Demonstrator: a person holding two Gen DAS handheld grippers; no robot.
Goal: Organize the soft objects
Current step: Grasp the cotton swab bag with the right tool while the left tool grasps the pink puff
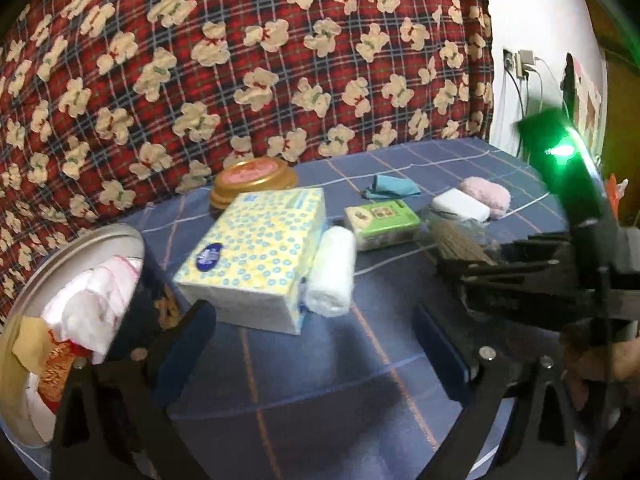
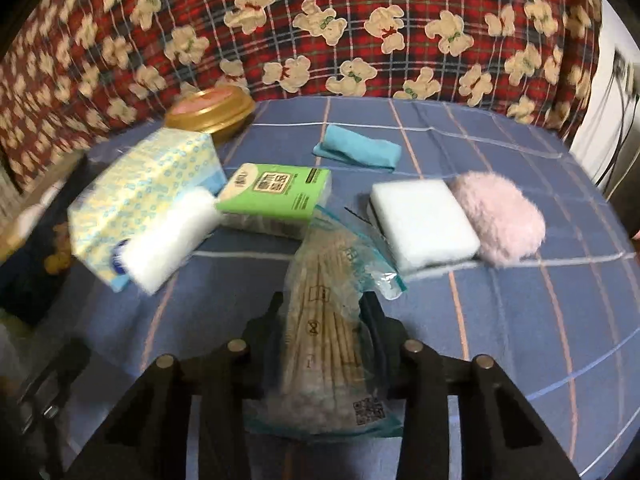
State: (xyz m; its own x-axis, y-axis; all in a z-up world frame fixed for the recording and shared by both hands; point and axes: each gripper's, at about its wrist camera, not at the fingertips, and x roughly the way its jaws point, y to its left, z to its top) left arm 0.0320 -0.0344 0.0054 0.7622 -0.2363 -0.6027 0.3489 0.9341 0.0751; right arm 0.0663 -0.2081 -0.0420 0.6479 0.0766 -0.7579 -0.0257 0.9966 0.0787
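Observation:
My right gripper is shut on a clear bag of cotton swabs, held above the blue checked table; the bag and gripper also show in the left wrist view. My left gripper is open and empty, low over the table in front of a yellow dotted tissue box. A rolled white towel leans against the box. A green tissue pack, a white sponge, a pink fluffy pad and a teal cloth lie behind. A round tin at the left holds white cloths.
A gold round lid sits at the back beside the tissue box. A red plaid bear-print blanket rises behind the table. Cables and a wall socket are at the far right. The table's front edge curves near my left gripper.

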